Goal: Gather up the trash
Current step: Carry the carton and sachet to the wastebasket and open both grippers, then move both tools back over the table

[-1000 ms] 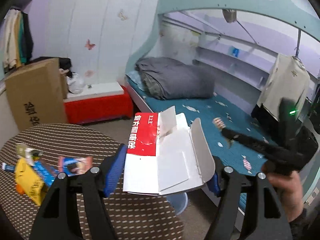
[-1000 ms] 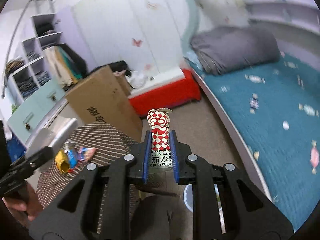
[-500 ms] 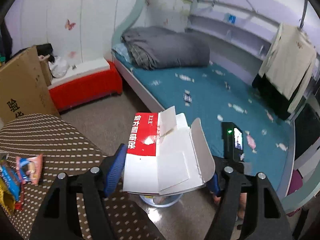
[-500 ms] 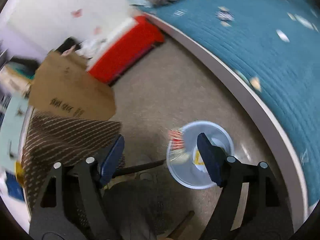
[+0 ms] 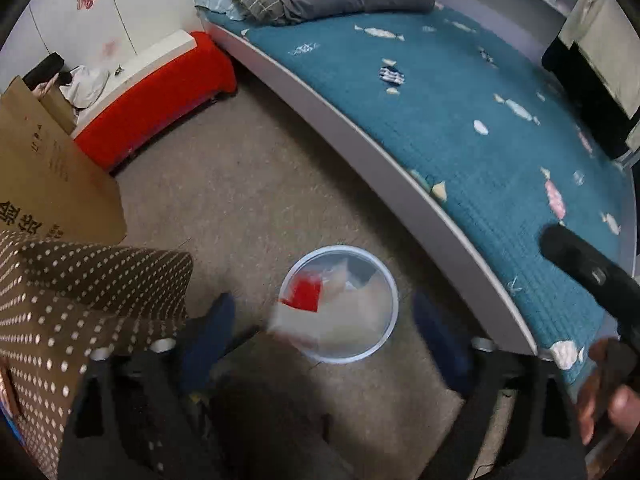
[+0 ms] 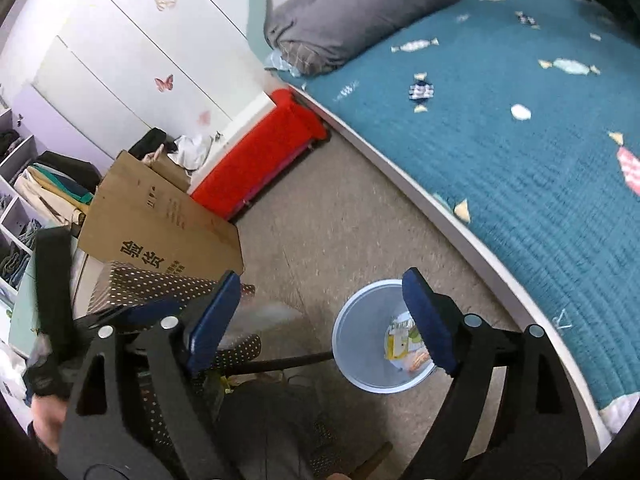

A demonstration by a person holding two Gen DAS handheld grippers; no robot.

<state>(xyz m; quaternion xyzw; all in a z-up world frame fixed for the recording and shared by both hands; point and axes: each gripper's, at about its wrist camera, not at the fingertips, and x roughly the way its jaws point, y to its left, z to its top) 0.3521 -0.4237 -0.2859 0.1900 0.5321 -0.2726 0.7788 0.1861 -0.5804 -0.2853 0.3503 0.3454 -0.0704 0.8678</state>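
**Bedroom cleanup: both drops lined up over the bin**

Small bedroom, beige carpet, a bed with a teal cover curving along one side, and a big cardboard box leaning by a red bench. I'm sitting at a table with a dotted brown cloth, and the round pale-blue trash bin sits on the floor right beside it, between table and bed. Handy spot, since I can just reach over the edge.

My left gripper is tipped steeply down over the bin. Its jaws have just been opening and now stand spread wide, with the red-and-white carton blurred below them, looking loose and on its way into the bin, as far as I can tell.

My right gripper hangs above the bin too, its jaws just opened wide, nothing between them. A yellow-green wrapper already lies at the bottom of the bin.

More wrappers likely wait on the table, though only a sliver shows at the edge.
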